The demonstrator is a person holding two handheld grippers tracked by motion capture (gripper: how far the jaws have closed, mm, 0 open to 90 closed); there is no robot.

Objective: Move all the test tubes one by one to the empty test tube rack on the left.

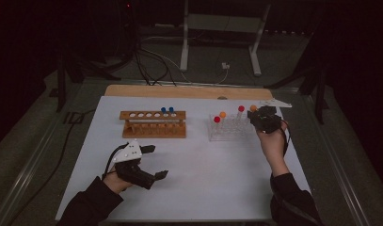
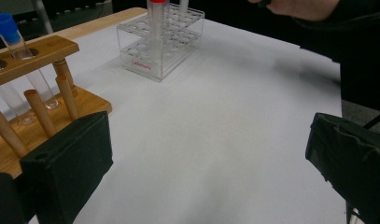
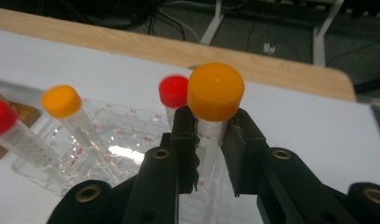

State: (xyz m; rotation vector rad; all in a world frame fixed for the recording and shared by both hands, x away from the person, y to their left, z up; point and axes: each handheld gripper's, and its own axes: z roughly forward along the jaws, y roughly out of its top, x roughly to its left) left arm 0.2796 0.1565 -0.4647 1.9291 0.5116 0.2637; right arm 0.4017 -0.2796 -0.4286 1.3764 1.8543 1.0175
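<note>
The right hand-held gripper clamps an orange-capped tube over the clear rack, while the left hand-held gripper gapes wide near the wooden rack holding two blue-capped tubes.

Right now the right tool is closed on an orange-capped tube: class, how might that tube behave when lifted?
The orange-capped tube looks clear, thin-walled and empty, so probably light. Its smooth round wall could slip or twist in the right tool, though one jaw face looks toothed. Laid on the table, it would likely roll.
</note>
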